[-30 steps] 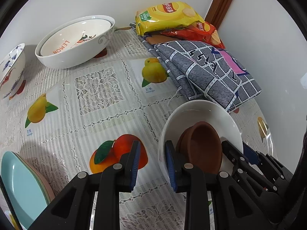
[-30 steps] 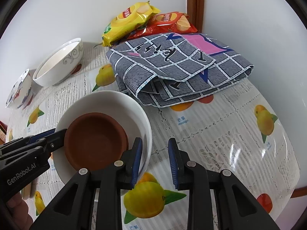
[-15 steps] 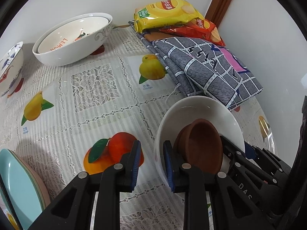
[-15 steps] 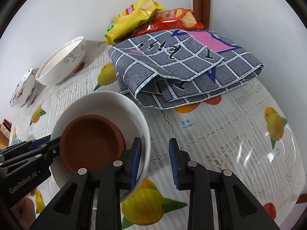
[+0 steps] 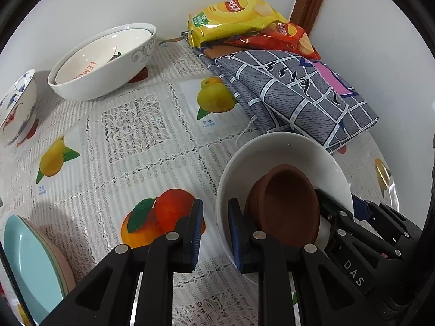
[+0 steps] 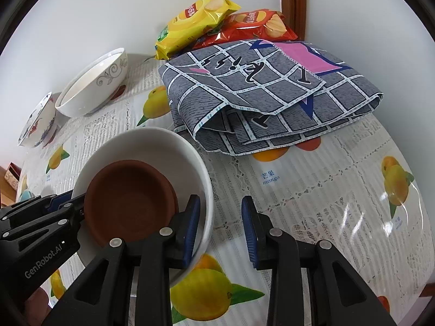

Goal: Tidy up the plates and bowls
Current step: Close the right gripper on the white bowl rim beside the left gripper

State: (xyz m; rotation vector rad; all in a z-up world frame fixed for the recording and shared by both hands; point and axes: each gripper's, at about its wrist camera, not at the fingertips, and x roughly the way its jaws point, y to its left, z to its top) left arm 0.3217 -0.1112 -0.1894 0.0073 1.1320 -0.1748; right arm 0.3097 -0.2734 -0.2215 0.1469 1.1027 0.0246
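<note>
A white bowl [image 5: 274, 152] [image 6: 152, 146] holds a tilted brown clay dish [image 5: 288, 206] [image 6: 127, 203] and hangs above the table between both grippers. My left gripper [image 5: 214, 231] straddles the bowl's left rim, one finger inside and one outside, jaws slightly apart. My right gripper [image 6: 220, 231] straddles the opposite rim the same way, with a wider gap. Two nested white bowls [image 5: 103, 59] [image 6: 92, 89] stand at the back left, a blue-patterned bowl [image 5: 16, 106] [image 6: 35, 125] further left. Stacked teal and pink plates [image 5: 32, 266] lie at the near left.
A folded grey checked cloth [image 5: 293, 92] [image 6: 272, 92] lies at the back right with yellow [image 5: 233, 16] [image 6: 195, 19] and red [image 5: 282, 38] [image 6: 255, 24] chip bags behind it, against the wall corner. The fruit-print tablecloth [image 5: 130, 135] covers the table.
The white bowl with the clay dish has risen and shifted slightly toward the cloth, carried by both grippers. The right gripper's jaws look a little wider apart.
</note>
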